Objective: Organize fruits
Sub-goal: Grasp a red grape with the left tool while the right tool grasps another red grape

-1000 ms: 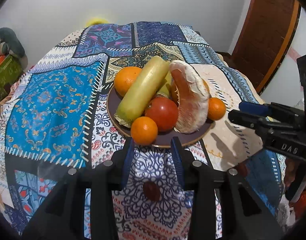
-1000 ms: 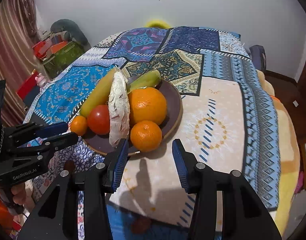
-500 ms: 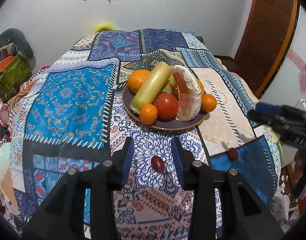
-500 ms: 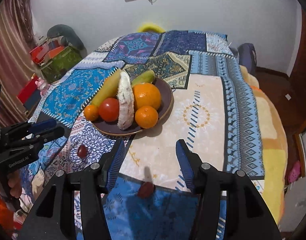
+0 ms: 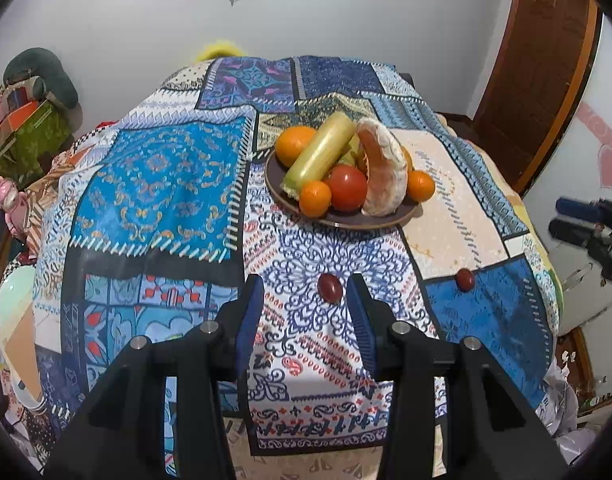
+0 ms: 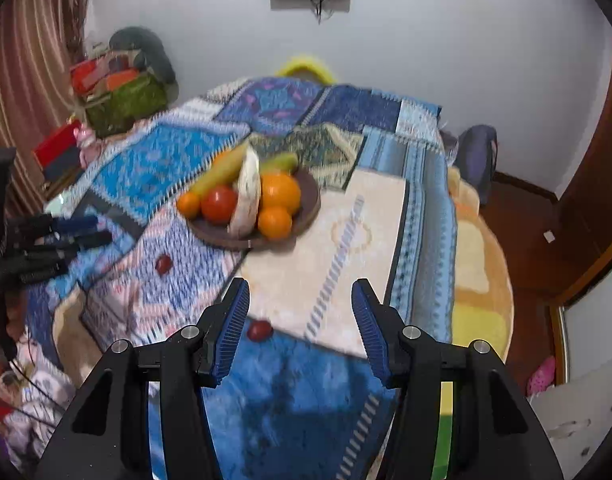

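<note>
On the plate [image 5: 346,222] most fruit sits piled; two dark fruits [image 5: 330,288] lie loose nearby. Your left gripper [image 5: 306,312] and right gripper [image 6: 299,316] gape empty.

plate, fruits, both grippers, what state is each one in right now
plate: on the patchwork cloth, piled with fruit
tomato: on the plate, among the oranges
left dark red fruit: loose on the cloth, off the plate
right dark red fruit: loose on the cloth, off the plate
left gripper: jaws open, empty
right gripper: jaws open, empty
</note>
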Demonstrator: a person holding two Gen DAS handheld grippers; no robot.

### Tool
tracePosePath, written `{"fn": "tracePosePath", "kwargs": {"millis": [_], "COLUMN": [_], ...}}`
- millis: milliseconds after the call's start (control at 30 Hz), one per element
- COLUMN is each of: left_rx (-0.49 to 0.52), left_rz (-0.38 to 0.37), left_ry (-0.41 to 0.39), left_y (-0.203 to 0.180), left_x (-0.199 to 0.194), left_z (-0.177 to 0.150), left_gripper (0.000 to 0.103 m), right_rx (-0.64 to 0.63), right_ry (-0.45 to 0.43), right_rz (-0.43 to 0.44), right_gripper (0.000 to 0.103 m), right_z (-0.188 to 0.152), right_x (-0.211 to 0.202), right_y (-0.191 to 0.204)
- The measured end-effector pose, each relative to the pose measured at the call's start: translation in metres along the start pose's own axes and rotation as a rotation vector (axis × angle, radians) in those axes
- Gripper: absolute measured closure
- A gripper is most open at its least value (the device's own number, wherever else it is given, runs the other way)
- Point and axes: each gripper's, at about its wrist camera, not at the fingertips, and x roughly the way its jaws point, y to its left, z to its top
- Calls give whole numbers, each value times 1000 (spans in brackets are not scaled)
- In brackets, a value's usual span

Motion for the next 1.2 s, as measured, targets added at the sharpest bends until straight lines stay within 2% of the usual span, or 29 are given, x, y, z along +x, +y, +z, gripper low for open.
{"fn": "tracePosePath", "kwargs": {"millis": [233, 367, 600, 833, 1000, 1067, 1200], "left_rx": [4, 6, 22, 26, 15, 10, 8], "left_rz": [-3, -15, -38, -47, -47, -45, -47], "left_ry": [51, 85, 120, 139, 143, 142, 134], "left_y": [-5, -8, -14, -18, -18, -17, -17], "left_x": [21, 38, 62, 80, 91, 95, 97], "left_z": [-11, -14, -15, -12, -7, -5, -4], "left_gripper": [60, 60, 64, 68, 76, 82, 83], "right_rx": [34, 42, 53, 67, 67, 72, 74], "right_ry": [109, 147, 221, 191, 168, 157, 135], "right_rz": [99, 139, 162, 167, 167, 171, 177], "right_gripper": [53, 59, 77, 82, 82, 82, 82], "right_z": [-24, -27, -38, -39, -35, -31, -26], "right_x": [45, 65, 97, 101, 99, 98, 95], "right_y": [11, 17, 19, 14, 16, 16, 16]}}
